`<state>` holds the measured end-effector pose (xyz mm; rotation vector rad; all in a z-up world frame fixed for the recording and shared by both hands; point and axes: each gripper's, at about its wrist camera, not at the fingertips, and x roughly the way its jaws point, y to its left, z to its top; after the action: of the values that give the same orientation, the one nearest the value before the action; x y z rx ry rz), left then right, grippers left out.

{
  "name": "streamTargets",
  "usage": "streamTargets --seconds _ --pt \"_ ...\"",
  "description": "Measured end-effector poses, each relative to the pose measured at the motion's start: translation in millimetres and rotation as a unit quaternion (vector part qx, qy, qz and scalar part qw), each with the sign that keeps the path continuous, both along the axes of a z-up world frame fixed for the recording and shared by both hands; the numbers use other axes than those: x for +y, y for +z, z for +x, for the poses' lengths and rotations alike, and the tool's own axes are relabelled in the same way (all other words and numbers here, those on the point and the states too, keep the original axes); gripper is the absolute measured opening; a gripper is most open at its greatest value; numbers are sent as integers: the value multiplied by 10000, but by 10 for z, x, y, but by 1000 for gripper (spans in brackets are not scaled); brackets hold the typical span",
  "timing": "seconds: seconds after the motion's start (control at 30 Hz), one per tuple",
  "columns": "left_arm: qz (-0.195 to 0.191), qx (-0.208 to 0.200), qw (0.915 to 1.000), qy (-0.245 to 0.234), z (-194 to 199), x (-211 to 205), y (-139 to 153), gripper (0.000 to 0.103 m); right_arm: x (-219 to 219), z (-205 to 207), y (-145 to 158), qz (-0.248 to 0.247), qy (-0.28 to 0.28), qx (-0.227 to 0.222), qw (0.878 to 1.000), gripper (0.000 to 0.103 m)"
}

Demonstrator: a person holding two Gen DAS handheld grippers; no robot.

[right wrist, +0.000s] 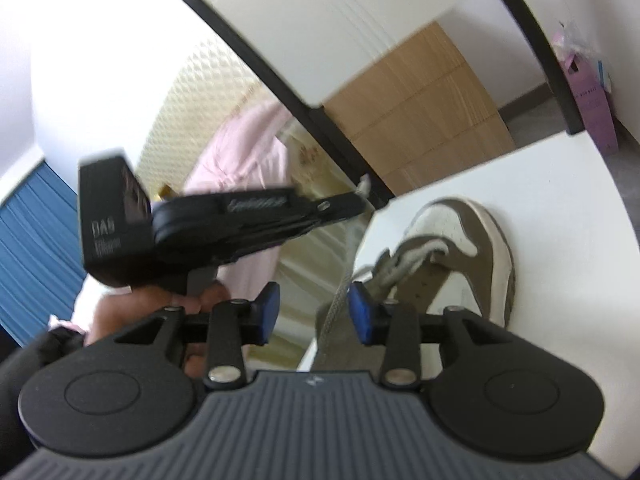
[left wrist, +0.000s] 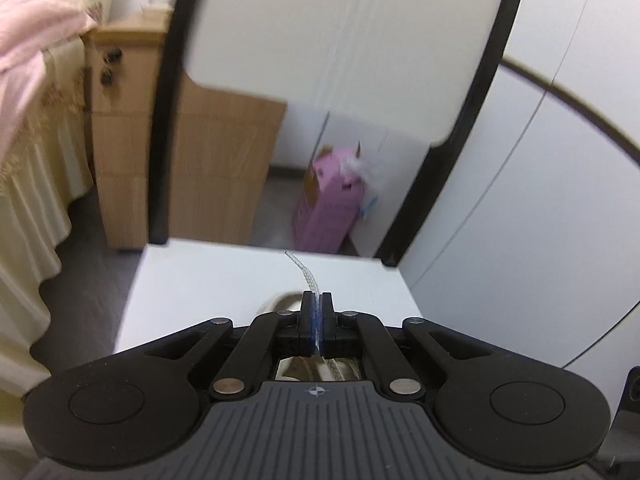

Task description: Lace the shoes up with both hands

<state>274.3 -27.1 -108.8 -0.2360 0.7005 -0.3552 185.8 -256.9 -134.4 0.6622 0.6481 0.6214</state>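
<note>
A brown and white shoe (right wrist: pixel 460 248) lies on the white table (right wrist: pixel 560 220), toe pointing away. Its grey lace (right wrist: pixel 339 300) rises from the eyelets, slack, up to my left gripper (right wrist: pixel 354 199), which is seen from the side. In the left wrist view my left gripper (left wrist: pixel 317 298) is shut on the lace, and the lace's tip (left wrist: pixel 300 270) sticks out above the pads. Part of the shoe (left wrist: pixel 280 300) shows just under it. My right gripper (right wrist: pixel 315 310) is open. The lace passes between its blue pads (right wrist: pixel 362 314), close to the right one, unpinched.
A chair with a black frame and white back (left wrist: pixel 320 40) stands behind the table. Beyond are a wooden cabinet (left wrist: pixel 224 168), a pink box (left wrist: pixel 328 208) on the floor and a bed with a cream skirt (left wrist: pixel 24 200). A hand (right wrist: pixel 160 304) holds the left gripper.
</note>
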Motion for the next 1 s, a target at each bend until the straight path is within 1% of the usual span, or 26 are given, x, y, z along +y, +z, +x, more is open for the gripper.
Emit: streamTargets --seconds 0.07,0.13,0.17,0.23,0.3,0.4,0.5,0.73,0.8,0.87,0.9,0.93,1.0 --pt "-293 -116 9995 -71 -139 122 5 2 -143 -15 15 413 -85 -80 9991 48" --pt "-418 -304 9982 -293 -302 177 -14 2 -334 28 -28 1015 -250 -5 9945 48" --pt "-475 -376 9973 -420 -371 182 -25 2 -410 65 -68 1236 -340 101 9917 48" --pt "-697 -520 9937 -700 -505 191 -51 2 -531 155 -188 1718 -475 451 9830 48" --pt "-873 -590 9900 -935 -587 188 -53 2 -565 244 -287 2079 -423 762 9743 48" --pt "-742 -662 9874 -1231 -668 126 -58 2 -509 342 -353 2265 -256 994 9686 48" --pt "-741 -635 9853 -1405 -706 123 -88 2 -471 384 -418 2372 -219 1219 9635 48" --pt "-725 -654 9809 -1684 -772 125 -112 2 -376 420 -469 2512 -208 1286 9591 48" --pt "-699 -659 9808 -1700 -760 116 -133 2 -351 436 -478 2562 -189 1271 9580 40" --pt "-695 -662 9805 -1717 -773 117 -141 2 -333 450 -480 2606 -129 1251 9572 18" --pt "-688 -666 9805 -1716 -776 116 -144 2 -329 452 -478 2636 -90 1243 9566 13" --pt "-681 -670 9806 -1713 -778 115 -146 2 -324 450 -472 2658 -53 1216 9563 3" --pt "-665 -665 9811 -1694 -812 130 -135 2 -326 437 -443 2656 1 1128 9575 3"
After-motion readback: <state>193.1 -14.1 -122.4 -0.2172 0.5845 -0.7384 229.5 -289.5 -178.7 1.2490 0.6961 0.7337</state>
